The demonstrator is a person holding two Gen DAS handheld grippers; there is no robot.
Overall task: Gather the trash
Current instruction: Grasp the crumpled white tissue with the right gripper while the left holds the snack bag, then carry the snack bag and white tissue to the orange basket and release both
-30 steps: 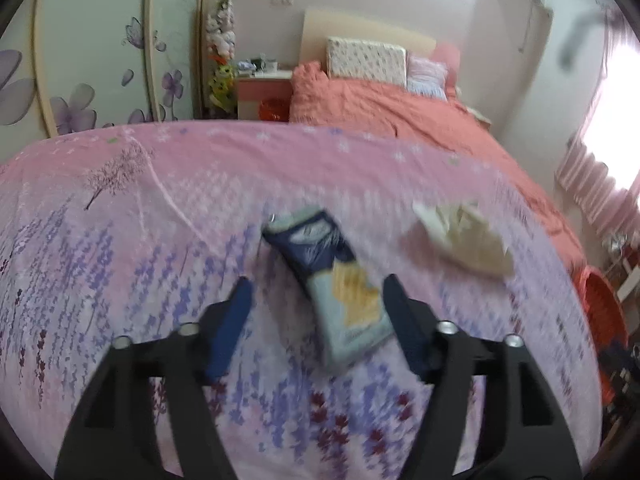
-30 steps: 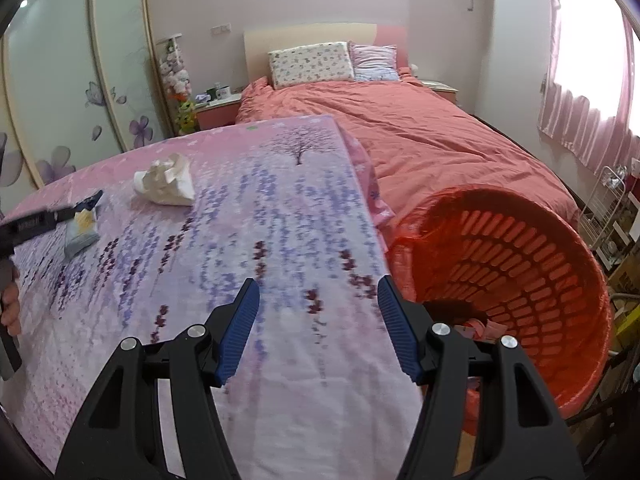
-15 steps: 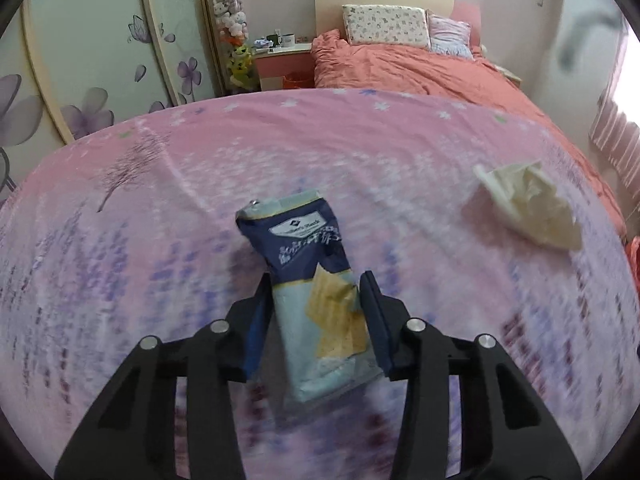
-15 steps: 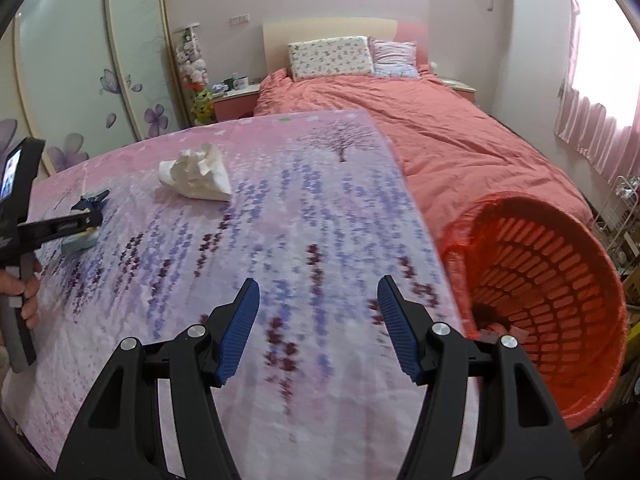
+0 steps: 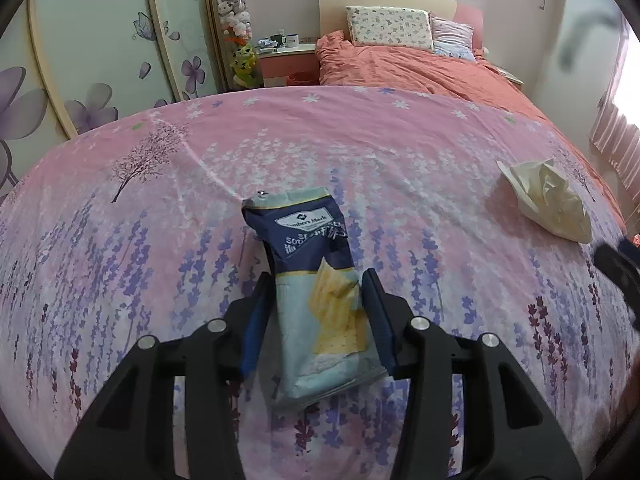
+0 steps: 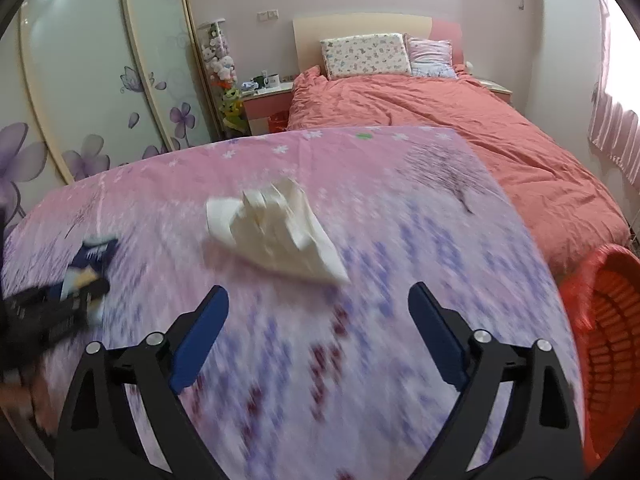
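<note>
A blue and pale snack packet (image 5: 316,280) lies on the pink flowered cloth (image 5: 360,152). My left gripper (image 5: 318,292) is shut on the packet's lower half, a finger against each side. A crumpled white tissue (image 5: 548,204) lies to the right; in the right wrist view the tissue (image 6: 280,232) sits just ahead of my open, empty right gripper (image 6: 318,312). The packet (image 6: 90,268) and left gripper show blurred at that view's left edge. A red plastic basket (image 6: 608,328) stands at the right, below the cloth's edge.
A bed with an orange-red quilt (image 6: 440,120) and pillows (image 6: 364,56) lies behind. A nightstand (image 5: 286,62) and a shelf of plush toys (image 5: 236,24) stand at the back left. Wardrobe doors with flower prints (image 5: 100,60) line the left.
My left gripper closed from wide open onto the snack packet. My right gripper swung left from the red basket toward the white tissue, staying open.
</note>
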